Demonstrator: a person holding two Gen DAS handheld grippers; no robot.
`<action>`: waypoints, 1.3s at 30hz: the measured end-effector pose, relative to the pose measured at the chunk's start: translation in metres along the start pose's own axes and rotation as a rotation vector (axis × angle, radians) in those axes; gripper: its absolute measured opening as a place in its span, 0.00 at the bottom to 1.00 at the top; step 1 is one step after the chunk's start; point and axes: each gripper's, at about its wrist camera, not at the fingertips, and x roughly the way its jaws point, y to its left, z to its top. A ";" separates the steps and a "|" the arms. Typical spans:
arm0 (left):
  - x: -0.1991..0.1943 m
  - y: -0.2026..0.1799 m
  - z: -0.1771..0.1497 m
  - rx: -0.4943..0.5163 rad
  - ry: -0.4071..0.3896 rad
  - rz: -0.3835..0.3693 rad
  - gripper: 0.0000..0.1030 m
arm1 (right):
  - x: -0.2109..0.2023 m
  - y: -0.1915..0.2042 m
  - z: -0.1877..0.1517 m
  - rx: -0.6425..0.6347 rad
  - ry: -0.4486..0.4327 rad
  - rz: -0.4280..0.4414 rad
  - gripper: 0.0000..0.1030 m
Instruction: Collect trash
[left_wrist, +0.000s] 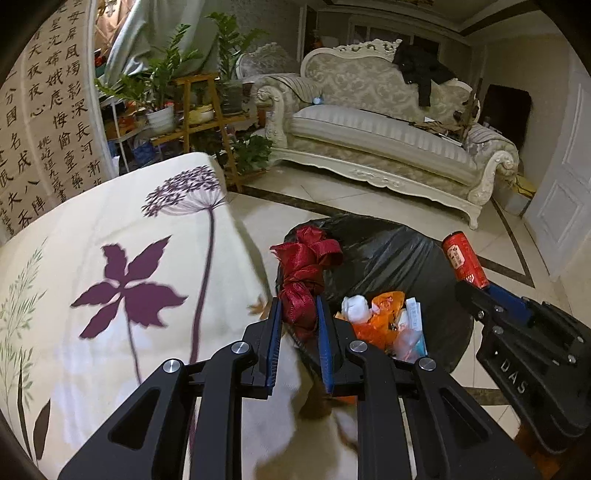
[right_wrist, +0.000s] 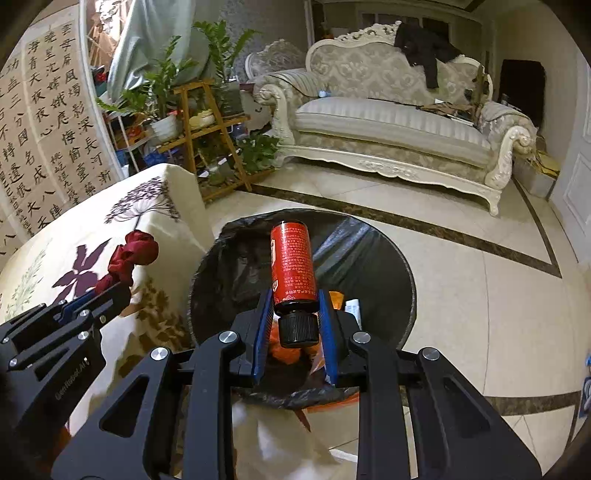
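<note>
Blue pads (left_wrist: 274, 332) of the left gripper (left_wrist: 298, 314) are pinching a crumpled red ribbon (left_wrist: 306, 273) at its lower end, the loose loops sticking out past the tips. In the right wrist view, the right gripper (right_wrist: 295, 314) is clamping a red bottle (right_wrist: 293, 266) near its black cap, the cap pointing back toward the camera and the body pointing forward.

Beyond both sets of fingers the bin (right_wrist: 388, 258), lined with a black bag, is sitting on the tiled floor just beside a table draped in a floral cloth (left_wrist: 129, 258). Orange plastic (left_wrist: 384, 317) and white paper scraps are lying inside it. The bottle is hanging over the bin's mouth; the ribbon is hanging at the bin's near edge, by the cloth's corner.

The step in hand looks like the drop-off: both pieces carried, neither released. Next, the right fingers probably need only to part. The left likely needs to shift further over the opening first, or the ribbon may land on the rim or floor.
</note>
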 end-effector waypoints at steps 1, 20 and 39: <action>0.002 -0.003 0.001 0.006 -0.001 0.003 0.19 | 0.003 -0.003 0.001 0.004 0.002 -0.003 0.23; 0.041 -0.027 0.020 0.044 0.064 0.016 0.45 | 0.046 -0.026 0.011 0.069 0.036 -0.045 0.34; -0.006 0.000 0.005 -0.007 0.003 0.054 0.70 | -0.001 -0.011 -0.002 0.031 -0.007 -0.066 0.62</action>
